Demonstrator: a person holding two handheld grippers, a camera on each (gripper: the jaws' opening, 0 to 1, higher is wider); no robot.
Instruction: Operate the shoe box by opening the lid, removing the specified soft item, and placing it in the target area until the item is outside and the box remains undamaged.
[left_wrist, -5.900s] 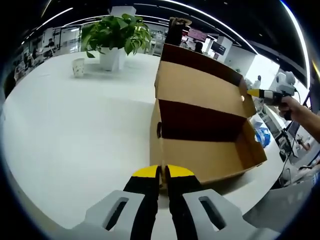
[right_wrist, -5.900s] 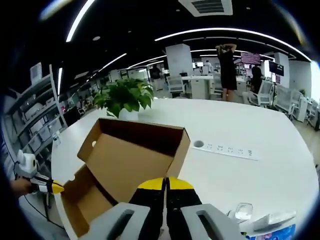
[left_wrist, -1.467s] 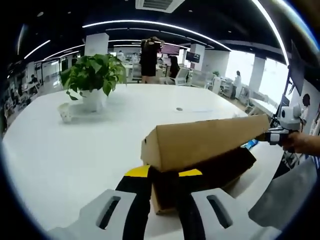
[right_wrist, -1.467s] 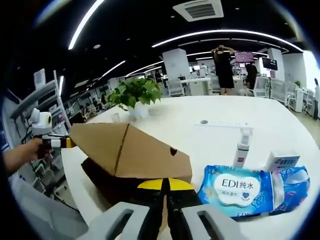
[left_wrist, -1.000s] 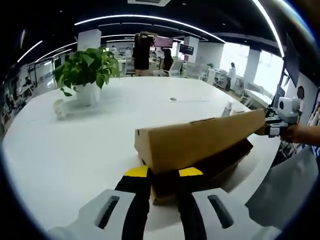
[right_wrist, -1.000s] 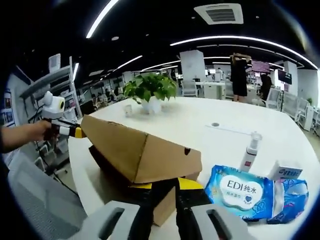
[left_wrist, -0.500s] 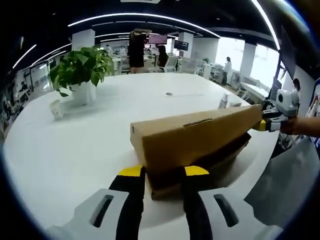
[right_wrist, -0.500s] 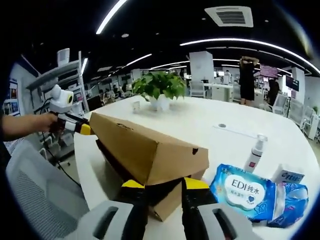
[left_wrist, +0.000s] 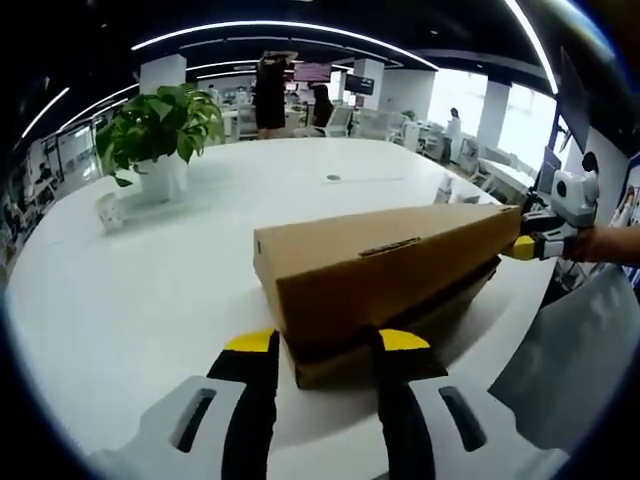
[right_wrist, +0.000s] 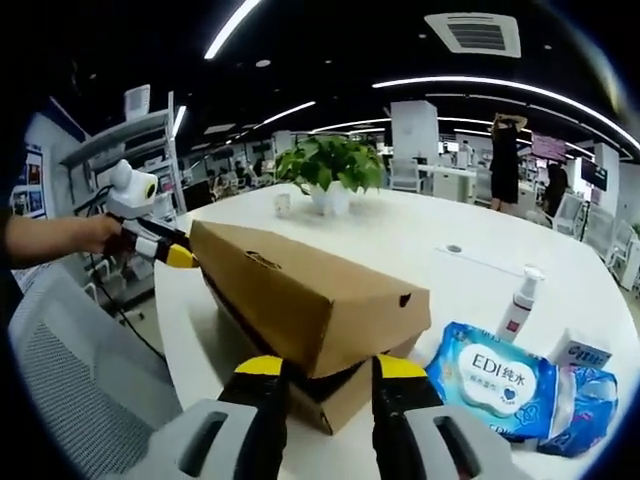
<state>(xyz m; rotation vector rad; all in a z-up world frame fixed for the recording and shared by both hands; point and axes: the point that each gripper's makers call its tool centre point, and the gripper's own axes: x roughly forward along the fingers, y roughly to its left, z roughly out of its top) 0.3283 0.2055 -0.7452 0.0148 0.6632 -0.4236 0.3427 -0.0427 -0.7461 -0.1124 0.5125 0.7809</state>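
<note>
The white table (left_wrist: 150, 290) carries everything, and the shoe box (left_wrist: 385, 275) lies across its near edge with the lid (right_wrist: 300, 285) nearly down on the base, a dark gap showing along the front. In the left gripper view the left gripper (left_wrist: 325, 345) stands with jaws parted, one on either side of the box's near end at 6 o'clock; whether they press the cardboard I cannot tell. In the right gripper view the right gripper (right_wrist: 322, 372) likewise straddles its corner of the box with jaws apart, and the other gripper touches the far end at 9 o'clock, held by a hand (right_wrist: 100, 238). Beside the box at 4 o'clock lie a blue pack of wipes (right_wrist: 490, 380), a small spray bottle (right_wrist: 518, 300) and a small white carton (right_wrist: 575, 355); a potted plant (left_wrist: 155, 130) stands well apart at 11 o'clock, a small cup (left_wrist: 108, 212) near it. The soft item cannot be seen — with the lid this low the inside is hidden, so I cannot say whether it is in the box or out. The risks from here, as I judge them: squeezing either end could crease the thin wall, uneven lifting at the two ends could tear the hinge, and the box sits close enough to the table edge to slide off — a sideways push would do it.
</note>
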